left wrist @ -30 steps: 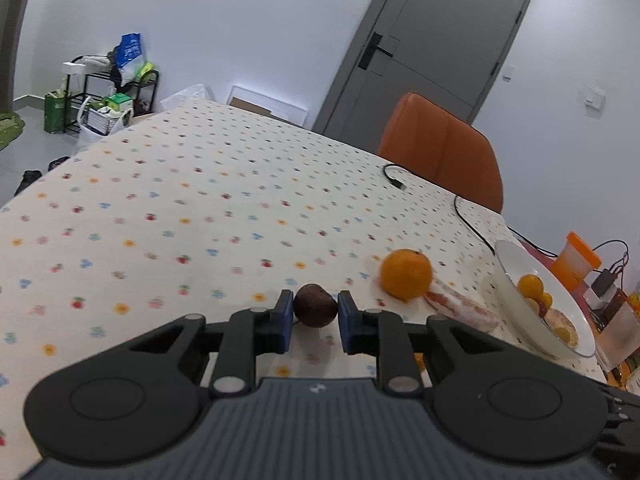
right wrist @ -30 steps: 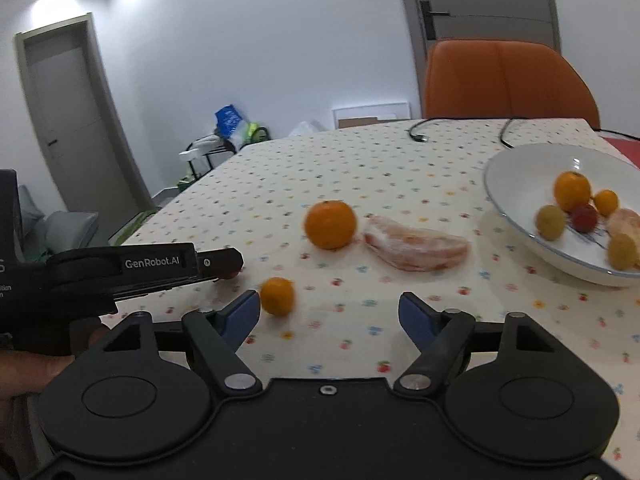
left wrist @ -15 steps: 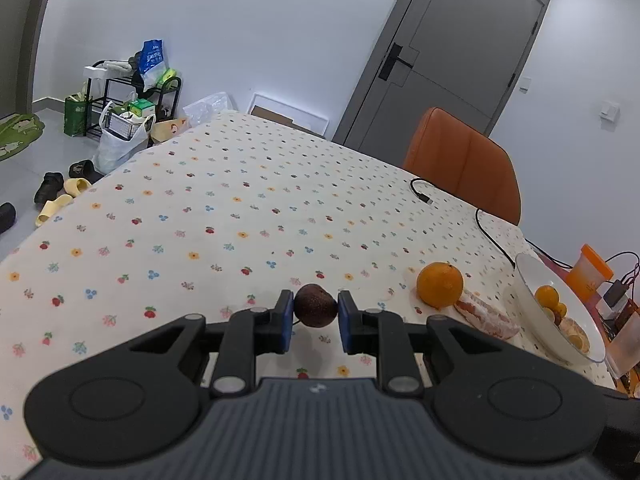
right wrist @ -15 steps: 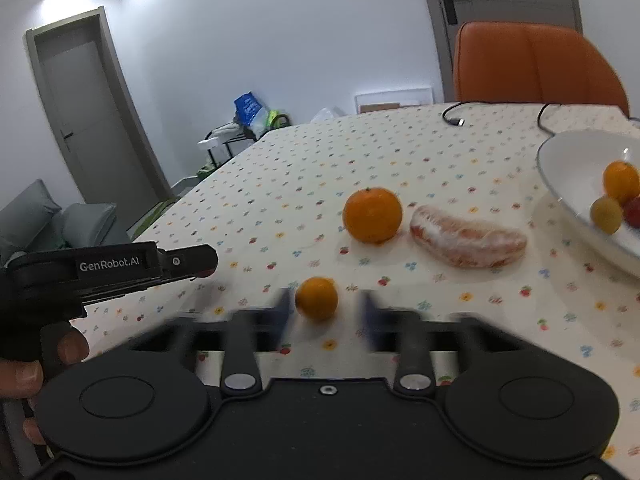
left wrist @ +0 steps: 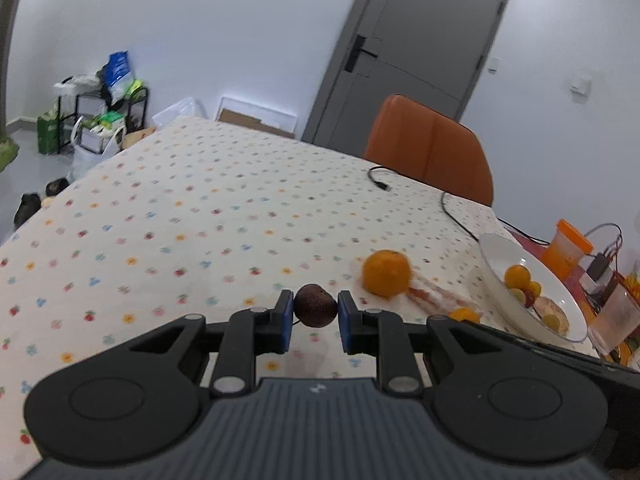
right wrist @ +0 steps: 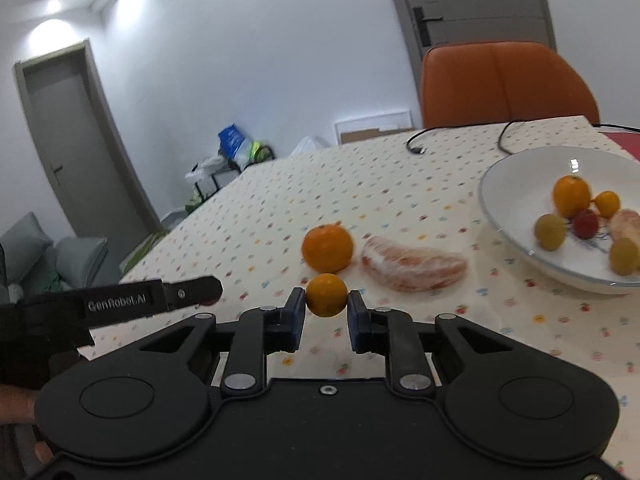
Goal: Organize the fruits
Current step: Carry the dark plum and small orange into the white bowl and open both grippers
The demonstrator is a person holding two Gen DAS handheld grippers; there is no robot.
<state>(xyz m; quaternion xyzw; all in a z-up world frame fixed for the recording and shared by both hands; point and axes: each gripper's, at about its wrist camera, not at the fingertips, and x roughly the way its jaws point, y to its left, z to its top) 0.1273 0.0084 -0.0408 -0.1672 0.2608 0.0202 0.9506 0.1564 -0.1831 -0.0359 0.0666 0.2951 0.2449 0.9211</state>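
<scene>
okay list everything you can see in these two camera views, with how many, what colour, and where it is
Large round orange: 1, orange, on the tablecloth left of the pomelo segment.
Peeled pomelo segment: 1, pale pink, on the tablecloth between orange and bowl.
White ceramic bowl: 1, white, right side of the table.
Fruits in the bowl: about six, orange, yellow-green, red and pink.
Small dark brown round fruit: 1, held off the table.
Small orange kumquat: 1, held.
Floral tablecloth: 1, cream with coloured dots, covering the table.
Black cable: 1, far side of the table.
Orange upholstered chair: 1, behind the table.
Orange-lidded cup: 1, beyond the bowl.
Left gripper: black, blue pads, clamping the dark fruit.
Right gripper: black, blue pads, clamping the kumquat.
</scene>
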